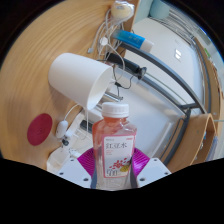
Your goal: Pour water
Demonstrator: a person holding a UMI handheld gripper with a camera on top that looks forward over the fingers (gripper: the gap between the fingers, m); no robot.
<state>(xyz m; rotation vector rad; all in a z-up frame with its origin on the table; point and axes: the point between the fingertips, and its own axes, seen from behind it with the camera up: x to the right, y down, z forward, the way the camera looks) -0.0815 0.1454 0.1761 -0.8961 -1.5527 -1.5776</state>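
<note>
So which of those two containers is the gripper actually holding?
The pink-labelled bottle with the white cap, upright between the gripper fingers. The white cup sits beyond it, untouched.

The only writing stands on the clear plastic bottle of pink drink with a white cap [113, 148], held upright between the gripper's [113, 168] purple pads. Its white-and-pink label [114, 152] carries a line of dark characters across the middle, apparently Chinese, too small to read with certainty. Smaller print below them cannot be made out. No numbers can be read, and no legible text shows on anything else on the table.
</note>
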